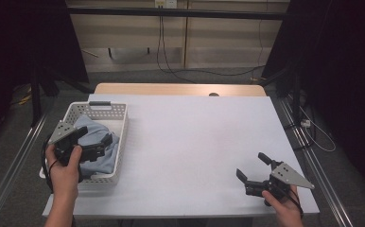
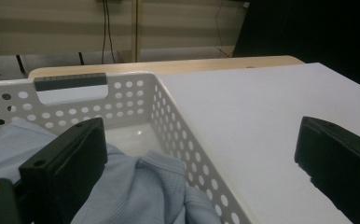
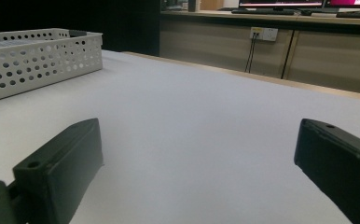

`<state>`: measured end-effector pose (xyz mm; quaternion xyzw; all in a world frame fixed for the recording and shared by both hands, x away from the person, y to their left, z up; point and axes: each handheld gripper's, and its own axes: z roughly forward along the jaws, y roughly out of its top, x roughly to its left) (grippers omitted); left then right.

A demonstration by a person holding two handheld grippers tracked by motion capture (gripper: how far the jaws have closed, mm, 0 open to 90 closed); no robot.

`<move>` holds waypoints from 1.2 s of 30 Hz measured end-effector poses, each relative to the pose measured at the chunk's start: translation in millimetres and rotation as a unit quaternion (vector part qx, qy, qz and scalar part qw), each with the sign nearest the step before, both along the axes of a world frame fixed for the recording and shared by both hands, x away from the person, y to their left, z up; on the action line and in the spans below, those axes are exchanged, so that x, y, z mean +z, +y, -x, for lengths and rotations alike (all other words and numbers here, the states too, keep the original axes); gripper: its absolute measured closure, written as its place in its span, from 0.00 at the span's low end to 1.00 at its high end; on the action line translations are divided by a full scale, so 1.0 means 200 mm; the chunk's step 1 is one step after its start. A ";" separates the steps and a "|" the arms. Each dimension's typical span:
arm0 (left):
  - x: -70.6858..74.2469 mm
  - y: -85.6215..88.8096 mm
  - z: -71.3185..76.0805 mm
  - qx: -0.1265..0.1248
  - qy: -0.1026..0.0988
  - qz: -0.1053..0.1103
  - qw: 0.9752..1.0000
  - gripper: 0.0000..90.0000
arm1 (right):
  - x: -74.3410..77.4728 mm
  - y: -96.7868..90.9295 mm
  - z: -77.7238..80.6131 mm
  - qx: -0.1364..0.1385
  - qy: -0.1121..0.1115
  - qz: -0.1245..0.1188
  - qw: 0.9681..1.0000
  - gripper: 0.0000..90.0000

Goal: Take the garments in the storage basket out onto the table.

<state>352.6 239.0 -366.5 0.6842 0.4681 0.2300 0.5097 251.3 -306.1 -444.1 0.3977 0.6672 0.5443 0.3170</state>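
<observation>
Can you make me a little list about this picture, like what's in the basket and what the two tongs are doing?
basket: white basket with round holes, at the left of the white table
in the basket: a light blue cloth, crumpled
left tongs: left tongs open, over the cloth, one jaw above the cloth and the other above the table past the basket wall
right tongs: right tongs open, low over bare table near its front right corner, holding nothing

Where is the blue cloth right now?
In the high view the blue cloth lies inside the white basket at the table's left edge, right under the open left gripper.
</observation>
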 end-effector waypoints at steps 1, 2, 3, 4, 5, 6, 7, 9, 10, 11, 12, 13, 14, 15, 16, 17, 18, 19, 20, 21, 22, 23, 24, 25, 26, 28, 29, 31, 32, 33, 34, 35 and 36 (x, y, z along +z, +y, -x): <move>0.00 0.00 -0.01 0.003 0.004 -0.003 1.000 0.03 | 0.00 0.00 0.00 0.001 0.000 0.001 1.000 0.00; 0.00 0.00 -0.01 0.006 0.006 -0.004 1.000 0.03 | 0.00 0.00 0.00 0.001 0.000 0.000 1.000 0.00; 0.01 0.01 -0.02 0.005 0.007 -0.006 1.000 0.03 | 0.00 0.00 0.00 0.002 0.001 0.001 1.000 0.00; 0.01 0.01 -0.03 0.006 0.009 -0.006 1.000 0.03 | 0.00 0.00 0.00 0.002 0.002 0.001 1.000 0.00; 0.01 0.01 -0.04 0.006 0.010 -0.010 1.000 0.03 | 0.00 0.00 0.00 0.002 0.001 0.001 1.000 0.00; 0.01 0.01 -0.05 0.009 0.014 -0.006 1.000 0.03 | 0.00 0.00 0.00 0.002 0.002 0.001 1.000 0.00; 0.01 0.01 -0.06 0.010 0.015 -0.009 1.000 0.03 | 0.00 0.00 0.00 0.002 0.002 0.001 1.000 0.00; 0.01 0.01 -0.07 0.013 0.023 -0.011 1.000 0.03 | 0.00 0.00 0.00 0.003 0.001 0.001 1.000 0.00; 0.01 0.02 -0.08 0.014 0.025 -0.011 1.000 0.03 | 0.00 0.00 0.00 0.003 0.001 0.001 1.000 0.00; 0.01 0.02 -0.09 0.015 0.029 -0.010 0.999 0.03 | 0.00 0.00 0.00 0.002 0.001 0.001 1.000 0.00; 0.01 0.02 -0.10 0.017 0.033 -0.014 0.999 0.03 | 0.00 0.00 0.00 0.001 0.002 0.001 1.000 0.00; 0.02 0.02 -0.11 0.016 0.035 -0.017 0.999 0.03 | 0.00 0.00 0.00 0.002 0.002 0.001 1.000 0.00; 0.02 0.02 -0.12 0.018 0.039 -0.021 0.999 0.03 | 0.00 0.00 0.00 0.001 0.002 0.001 1.000 0.01; 0.02 0.02 -0.13 0.018 0.040 -0.022 0.999 0.03 | 0.00 0.00 0.00 0.001 0.002 0.001 1.000 0.00; 0.02 0.03 -0.13 0.022 0.043 -0.025 0.998 0.03 | 0.00 0.00 0.00 0.001 0.002 0.001 1.000 0.00; 0.03 0.03 -0.14 0.024 0.048 -0.028 0.998 0.03 | 0.00 0.00 0.00 0.001 0.002 0.001 1.000 0.00; 0.03 0.03 -0.15 0.026 0.050 -0.028 0.998 0.03 | 0.00 0.00 0.00 0.001 0.003 0.001 1.000 0.01; 0.03 0.04 -0.16 0.028 0.052 -0.028 0.998 0.03 | 0.00 0.00 0.00 0.001 0.003 0.002 1.000 0.01; 0.03 0.04 -0.16 0.030 0.055 -0.028 0.998 0.03 | 0.00 0.00 0.00 0.002 0.004 0.000 1.000 0.00; 0.03 0.04 -0.17 0.033 0.057 -0.029 0.997 0.03 | 0.00 0.00 0.00 0.002 0.004 0.000 1.000 0.00; 0.03 0.05 -0.18 0.039 0.059 -0.030 0.997 0.03 | 0.00 0.00 0.00 0.002 0.003 0.002 1.000 0.01; 0.02 0.05 -0.19 0.041 0.063 -0.030 0.997 0.03 | 0.00 0.00 0.00 0.003 0.002 0.002 1.000 0.01; 0.02 0.06 -0.20 0.045 0.067 -0.030 0.996 0.04 | 0.00 0.00 0.00 0.003 0.003 0.001 1.000 0.01; 0.02 0.06 -0.21 0.050 0.071 -0.031 0.996 0.04 | 0.00 0.00 0.00 0.003 0.002 0.002 1.000 0.01; 0.01 0.07 -0.21 0.055 0.074 -0.031 0.995 0.04 | 0.00 0.00 0.00 0.003 0.003 0.001 1.000 0.01; 0.00 0.07 -0.23 0.063 0.084 -0.033 0.994 0.04 | 0.00 0.00 0.00 0.002 0.003 0.001 1.000 0.01; -0.01 0.08 -0.24 0.067 0.088 -0.029 0.993 0.04 | 0.00 0.00 0.00 0.002 0.004 0.001 1.000 0.01; -0.02 0.09 -0.26 0.078 0.097 -0.032 0.992 0.04 | 0.00 0.00 0.00 0.002 0.004 0.001 1.000 0.01; -0.03 0.09 -0.26 0.083 0.101 -0.034 0.991 0.04 | 0.00 0.00 0.00 0.002 0.003 0.001 1.000 0.01; -0.03 0.09 -0.27 0.088 0.106 -0.033 0.990 0.04 | 0.00 0.00 0.00 0.002 0.003 0.001 1.000 0.01; -0.04 0.09 -0.28 0.095 0.110 -0.030 0.989 0.05 | 0.00 0.00 0.00 0.002 0.003 0.001 1.000 0.01; -0.04 0.09 -0.28 0.102 0.113 -0.028 0.988 0.05 | 0.00 0.00 0.00 0.003 0.003 0.000 1.000 0.01; -0.04 0.09 -0.29 0.101 0.119 -0.030 0.987 0.05 | -0.01 0.00 0.00 0.003 0.004 0.001 1.000 0.01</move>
